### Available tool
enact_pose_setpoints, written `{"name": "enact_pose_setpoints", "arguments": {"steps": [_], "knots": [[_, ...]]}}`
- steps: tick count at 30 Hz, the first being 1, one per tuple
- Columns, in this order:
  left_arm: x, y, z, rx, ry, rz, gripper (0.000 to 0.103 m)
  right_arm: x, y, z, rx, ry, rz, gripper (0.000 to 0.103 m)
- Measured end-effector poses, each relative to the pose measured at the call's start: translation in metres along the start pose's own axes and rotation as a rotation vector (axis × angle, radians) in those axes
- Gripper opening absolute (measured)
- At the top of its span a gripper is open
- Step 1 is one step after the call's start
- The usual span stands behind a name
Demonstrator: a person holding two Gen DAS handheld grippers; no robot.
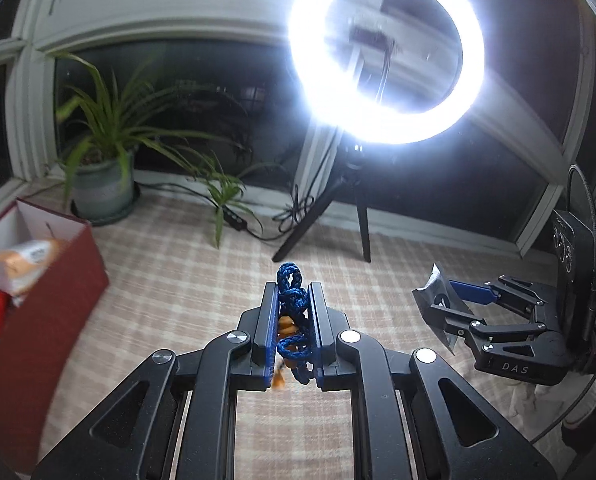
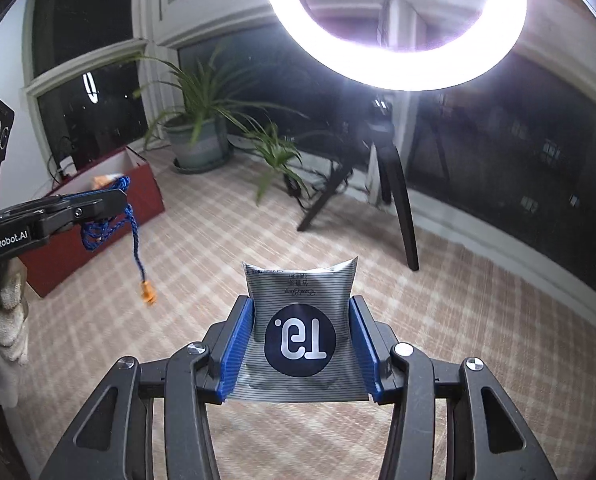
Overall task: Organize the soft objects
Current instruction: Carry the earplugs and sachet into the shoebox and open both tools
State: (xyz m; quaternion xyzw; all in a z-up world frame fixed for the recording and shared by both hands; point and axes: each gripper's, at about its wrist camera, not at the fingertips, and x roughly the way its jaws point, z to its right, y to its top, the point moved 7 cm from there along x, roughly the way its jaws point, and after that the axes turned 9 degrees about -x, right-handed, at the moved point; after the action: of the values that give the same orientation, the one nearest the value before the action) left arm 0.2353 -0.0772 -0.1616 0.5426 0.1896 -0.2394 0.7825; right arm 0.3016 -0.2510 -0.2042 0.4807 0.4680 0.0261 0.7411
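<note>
We are holding both grippers up over the checked tablecloth (image 1: 202,280). Our left gripper (image 1: 292,320) is clamping its jaws on a bunched blue cord (image 1: 292,292) with small orange pieces on it; in the right wrist view a loose end of the cord is hanging down below the fingers and ending in an orange tip (image 2: 148,294), clear of the cloth. Our right gripper (image 2: 302,340) is pinching a silver striped pouch (image 2: 300,312) by its two side edges; the pouch is standing upright between the blue pads, its dark round logo facing the camera upside down. Both items are hanging in the air, well apart from each other. A red box (image 1: 58,304) is sitting at the left edge of the table with its top open, and orange-and-white and red snack packets (image 1: 22,260) are lying inside. At the far edge a potted plant (image 1: 102,184) is standing by the window, with a lit ring light (image 1: 386,56) on a tripod to its right.
</note>
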Motion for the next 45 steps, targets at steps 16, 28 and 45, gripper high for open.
{"name": "enact_pose_setpoints", "arguments": {"steps": [16, 28, 45], "knots": [[-0.117, 0.038, -0.066, -0.046, 0.034, 0.156, 0.012, -0.046, 0.071, -0.105, -0.098, 0.059, 0.097, 0.045], [-0.18, 0.061, -0.167, -0.084, 0.14, 0.195, 0.012, -0.026, 0.147, -0.209, -0.157, 0.179, 0.153, 0.045], [-0.185, 0.06, -0.289, -0.194, 0.197, 0.113, 0.012, 0.065, 0.215, -0.32, -0.117, 0.3, 0.114, 0.045]]}}
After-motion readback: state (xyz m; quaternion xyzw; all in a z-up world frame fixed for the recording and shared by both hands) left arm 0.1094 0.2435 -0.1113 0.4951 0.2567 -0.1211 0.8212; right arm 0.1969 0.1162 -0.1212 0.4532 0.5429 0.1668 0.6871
